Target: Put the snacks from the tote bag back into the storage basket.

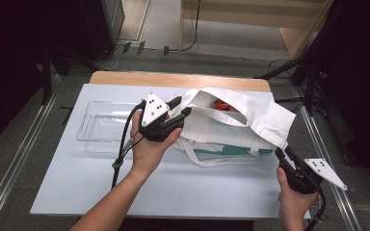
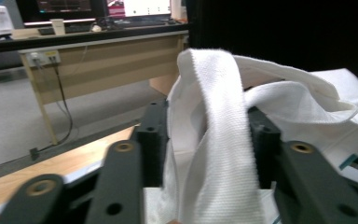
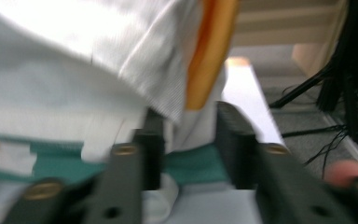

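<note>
On the white bench (image 1: 77,192) lies a white cloth tote bag (image 1: 250,120), slumped on its side with its mouth gaping toward the clear plastic tray (image 1: 96,125) just beside it; something red (image 1: 223,106) shows inside. I judge the bag soft, light and floppy, so it will sag and fold wherever it is lifted; the woven strap (image 2: 223,140) and the hemmed corners are the firmest places to take hold. The left gripper (image 1: 179,109) stands at the mouth, its jaws partly parted around the strap, not visibly pinching it. The right gripper (image 1: 282,154) sits at the bag's near corner, jaws loosely straddling the cloth there, released rather than clenched.
</note>
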The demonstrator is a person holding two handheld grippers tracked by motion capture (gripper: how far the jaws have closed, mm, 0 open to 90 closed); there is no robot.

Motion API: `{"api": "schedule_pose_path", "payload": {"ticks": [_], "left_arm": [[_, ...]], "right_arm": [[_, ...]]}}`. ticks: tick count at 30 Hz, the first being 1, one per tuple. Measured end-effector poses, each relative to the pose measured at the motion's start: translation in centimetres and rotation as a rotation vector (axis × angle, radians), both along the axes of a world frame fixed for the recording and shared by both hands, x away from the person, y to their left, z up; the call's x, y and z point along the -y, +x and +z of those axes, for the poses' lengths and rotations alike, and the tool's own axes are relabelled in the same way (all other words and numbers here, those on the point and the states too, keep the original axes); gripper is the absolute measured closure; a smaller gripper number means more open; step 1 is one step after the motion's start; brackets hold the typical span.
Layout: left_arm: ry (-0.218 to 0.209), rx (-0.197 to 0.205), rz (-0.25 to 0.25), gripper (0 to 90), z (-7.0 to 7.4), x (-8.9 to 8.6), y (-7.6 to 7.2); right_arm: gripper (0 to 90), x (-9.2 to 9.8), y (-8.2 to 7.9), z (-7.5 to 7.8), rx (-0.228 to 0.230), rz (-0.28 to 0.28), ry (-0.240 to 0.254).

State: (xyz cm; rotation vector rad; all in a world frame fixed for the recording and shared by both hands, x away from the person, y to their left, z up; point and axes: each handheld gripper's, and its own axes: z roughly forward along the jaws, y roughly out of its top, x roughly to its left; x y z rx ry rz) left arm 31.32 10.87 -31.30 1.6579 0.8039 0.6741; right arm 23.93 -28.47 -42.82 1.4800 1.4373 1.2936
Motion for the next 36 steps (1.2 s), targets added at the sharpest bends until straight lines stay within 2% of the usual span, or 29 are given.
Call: {"api": "schedule_pose_path", "payload": {"ticks": [3, 5, 6, 7, 9, 13, 16, 17, 18, 19, 20, 21, 23, 24, 25, 26, 27, 28, 29, 30, 33, 34, 36], "left_arm": [[0.045, -0.003, 0.05, 41.6, -0.3, 0.1, 0.4], [0.053, -0.039, 0.057, 36.0, -0.6, 0.0, 0.9], [0.055, -0.044, 0.062, 33.2, -0.6, 0.0, 0.9], [0.055, -0.044, 0.062, 32.0, -0.6, 0.0, 0.9], [0.08, -0.061, 0.058, 30.6, -0.9, 0.0, 1.3], [0.094, -0.104, 0.036, 30.1, -1.2, -0.1, 2.4], [0.115, -0.152, 0.002, 34.6, -1.4, -0.3, 3.7], [0.122, -0.165, -0.006, 37.4, -1.5, -0.3, 4.0], [0.126, -0.172, -0.022, 48.0, -1.7, -0.3, 4.3], [0.133, -0.175, -0.03, 54.9, -1.9, -0.3, 4.5], [0.14, -0.179, -0.032, 57.1, -2.0, -0.2, 4.7], [0.153, -0.176, -0.041, 67.0, -2.1, -0.2, 4.8], [0.159, -0.173, -0.048, 80.1, -2.2, -0.2, 4.8], [0.156, -0.169, -0.058, 85.8, -2.2, -0.2, 4.8], [0.15, -0.16, -0.062, 86.3, -2.1, -0.2, 4.6], [0.144, -0.154, -0.069, 86.7, -2.0, -0.3, 4.5], [0.144, -0.154, -0.069, 86.8, -2.0, -0.3, 4.5], [0.125, -0.143, -0.078, 86.9, -1.6, -0.3, 4.2], [0.125, -0.143, -0.078, 87.0, -1.6, -0.3, 4.2], [0.096, -0.138, -0.091, 87.0, -1.3, -0.3, 3.9], [0.077, -0.128, -0.1, 87.1, -1.0, -0.2, 3.6], [0.069, -0.127, -0.101, 87.0, -0.9, -0.2, 3.5], [0.052, -0.136, -0.108, 87.1, -0.9, -0.2, 3.5]], "right_arm": [[49.1, 0.0, -0.1, 0.8, 0.047, -0.004, -0.016], [46.5, -0.4, -0.1, 1.4, 0.079, -0.009, -0.056], [45.2, -0.7, -0.1, 1.8, 0.092, -0.014, -0.079], [44.8, -0.8, -0.1, 2.0, 0.096, -0.018, -0.084], [43.6, -1.2, 0.1, 2.7, 0.123, -0.032, -0.139], [42.6, -1.4, 0.9, 3.3, 0.125, -0.036, -0.172], [44.5, -1.2, 1.5, 3.1, 0.107, -0.028, -0.171], [51.1, -1.2, 1.5, 3.0, 0.103, -0.027, -0.167], [60.3, -1.1, 1.5, 3.0, 0.109, -0.023, -0.175], [64.7, -1.0, 1.4, 2.9, 0.112, -0.017, -0.179], [70.0, -1.0, 1.3, 2.9, 0.115, -0.009, -0.178], [77.0, -0.9, 1.3, 2.9, 0.116, 0.006, -0.176], [80.1, -0.7, 1.3, 2.9, 0.126, 0.016, -0.172], [79.1, -0.7, 1.2, 2.9, 0.126, 0.013, -0.17], [75.2, -0.7, 1.2, 3.0, 0.129, 0.011, -0.164], [67.6, -0.7, 1.1, 3.0, 0.131, 0.008, -0.16], [67.6, -0.7, 1.1, 3.0, 0.131, 0.008, -0.16], [52.5, -0.8, 0.9, 3.4, 0.143, 0.022, -0.132], [48.7, -0.9, 0.8, 3.5, 0.154, 0.035, -0.125], [44.5, -1.1, 0.6, 3.8, 0.168, 0.047, -0.126], [37.8, -1.8, 0.3, 4.5, 0.208, 0.09, -0.14], [34.7, -2.3, 0.2, 4.7, 0.212, 0.122, -0.151], [31.0, -3.0, 0.4, 4.8, 0.201, 0.147, -0.179]]}}
